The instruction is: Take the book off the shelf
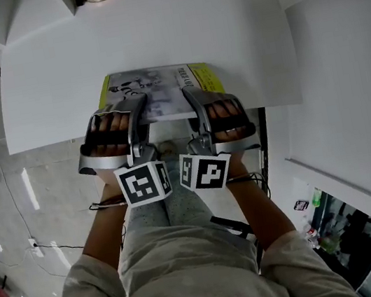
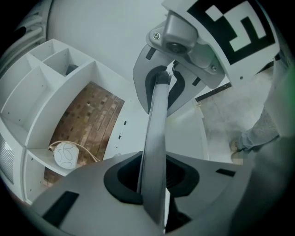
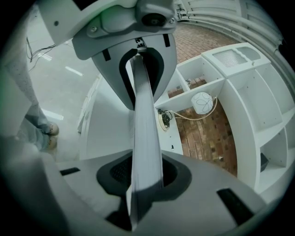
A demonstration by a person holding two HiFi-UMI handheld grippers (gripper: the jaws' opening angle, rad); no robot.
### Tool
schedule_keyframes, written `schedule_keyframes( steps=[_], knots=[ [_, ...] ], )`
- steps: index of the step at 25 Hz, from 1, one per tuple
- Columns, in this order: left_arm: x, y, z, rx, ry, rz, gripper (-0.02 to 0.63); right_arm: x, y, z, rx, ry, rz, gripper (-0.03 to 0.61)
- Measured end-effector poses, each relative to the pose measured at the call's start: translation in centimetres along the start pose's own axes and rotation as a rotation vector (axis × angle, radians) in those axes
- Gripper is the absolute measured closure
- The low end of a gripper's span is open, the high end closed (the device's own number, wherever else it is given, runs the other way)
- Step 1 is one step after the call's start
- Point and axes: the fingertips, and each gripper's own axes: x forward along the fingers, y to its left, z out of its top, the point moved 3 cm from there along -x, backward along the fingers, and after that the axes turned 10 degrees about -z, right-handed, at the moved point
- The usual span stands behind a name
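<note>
As both tools are held side by side, the left tool (image 2: 153,182) and the right tool (image 3: 144,177) each have their jaws closed to a narrow gap, with the pads pressing on the book (image 1: 154,89). The book spans from one tool to the other. It is held flat with its cover up and reaches ahead of both tools over the white surface (image 1: 151,36). Farther beyond the tools stands a white shelf (image 2: 60,92) with open compartments, well apart from the book. One compartment holds a round white object (image 2: 64,155) with a cord.
</note>
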Motion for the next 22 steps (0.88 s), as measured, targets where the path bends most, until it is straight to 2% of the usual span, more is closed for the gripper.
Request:
schedule_keyframes(
  steps=[4,16,19,22],
  knots=[
    [1.7,-0.3,-0.7,-0.032,0.009,-0.045,0.525,1.6,0.9,-0.2,-0.005,0.014,0.043,0.491],
    [7.0,-0.4,-2.1,-0.06,0.059,-0.193,0.514,6.3,3.0,-1.0,-0.044,0.057,0.201,0.491],
    [7.7,-0.8,-2.5,-0.066,0.079,-0.253,0.508,6.8,3.8,-0.9,-0.029,0.069,0.269,0.485],
    [8.1,-1.2,-2.8,-0.075,0.09,-0.307,0.5,7.2,4.4,-1.0,-0.058,0.07,0.279,0.48]
  ],
)
